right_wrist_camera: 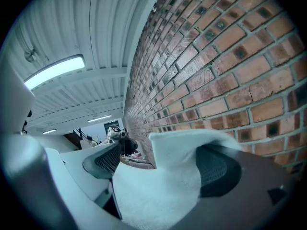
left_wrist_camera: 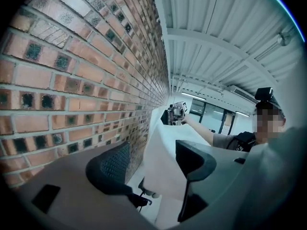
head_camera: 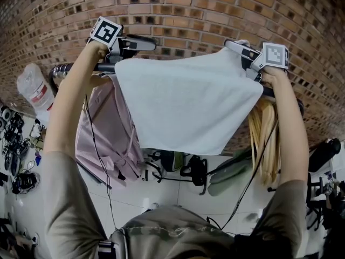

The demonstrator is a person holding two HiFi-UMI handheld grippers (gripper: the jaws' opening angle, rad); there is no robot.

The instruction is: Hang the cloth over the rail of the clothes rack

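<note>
Both my arms reach up to the dark metal rail (head_camera: pixel 64 68) of a clothes rack in front of a red brick wall (head_camera: pixel 178 9). A pale grey towelling cloth (head_camera: pixel 188 101) lies draped over the rail and hangs down towards me. My left hand-held gripper (left_wrist_camera: pixel 151 164) is wide open at the cloth's top left corner, its pads clear of the fabric. My right hand-held gripper (right_wrist_camera: pixel 160 164) is also wide open, and the cloth's right corner lies loose between its jaws. A pink garment (head_camera: pixel 105 128) hangs to the left and wooden hangers (head_camera: pixel 267 139) to the right.

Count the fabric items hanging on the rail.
2: a white cloth draped over the middle; a pink garment hanging at its left, partly behind it. Others may be hidden.
</note>
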